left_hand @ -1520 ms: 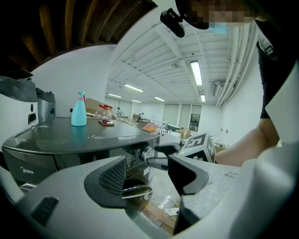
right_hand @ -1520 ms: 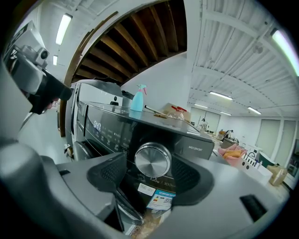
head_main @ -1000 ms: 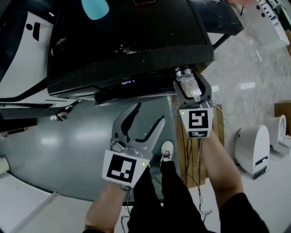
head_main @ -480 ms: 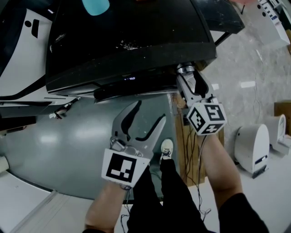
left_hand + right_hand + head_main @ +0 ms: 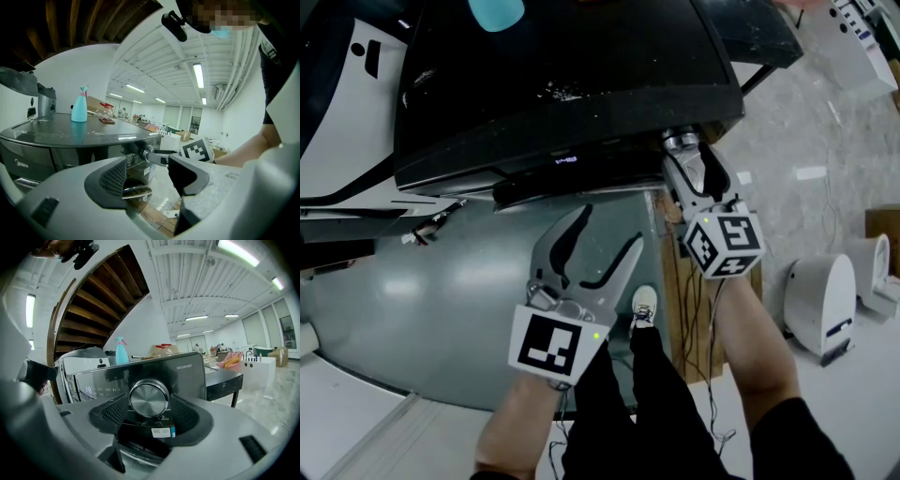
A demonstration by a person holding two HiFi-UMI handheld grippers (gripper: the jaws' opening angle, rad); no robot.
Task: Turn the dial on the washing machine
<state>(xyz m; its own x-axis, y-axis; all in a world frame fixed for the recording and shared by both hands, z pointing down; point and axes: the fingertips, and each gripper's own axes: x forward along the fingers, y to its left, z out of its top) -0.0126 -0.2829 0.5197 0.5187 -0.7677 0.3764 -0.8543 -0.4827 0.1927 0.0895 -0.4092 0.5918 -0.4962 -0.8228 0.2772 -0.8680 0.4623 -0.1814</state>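
The dark washing machine [image 5: 562,75] fills the top of the head view, with its lit display [image 5: 565,161] on the front panel. Its round silver dial [image 5: 149,399] sits at the panel's right end, where my right gripper [image 5: 149,405] is shut on it, one ribbed pad against each side. In the head view this gripper [image 5: 682,152] stands rolled, its marker cube [image 5: 724,246] tilted. My left gripper [image 5: 609,232] hangs open in front of the machine's grey door [image 5: 441,281] with nothing between its jaws. From the left gripper view [image 5: 147,174] the dial [image 5: 149,152] shows sideways.
A teal spray bottle [image 5: 497,11] stands on the machine's top. White round appliances [image 5: 820,305] sit on the floor at the right. A wooden board [image 5: 675,291] and cables lie beside the person's shoe [image 5: 644,307]. A white appliance [image 5: 356,66] stands to the left.
My right gripper has rolled clockwise on the dial, tilting its marker cube, and the display reading has changed. The left gripper has stayed in place.
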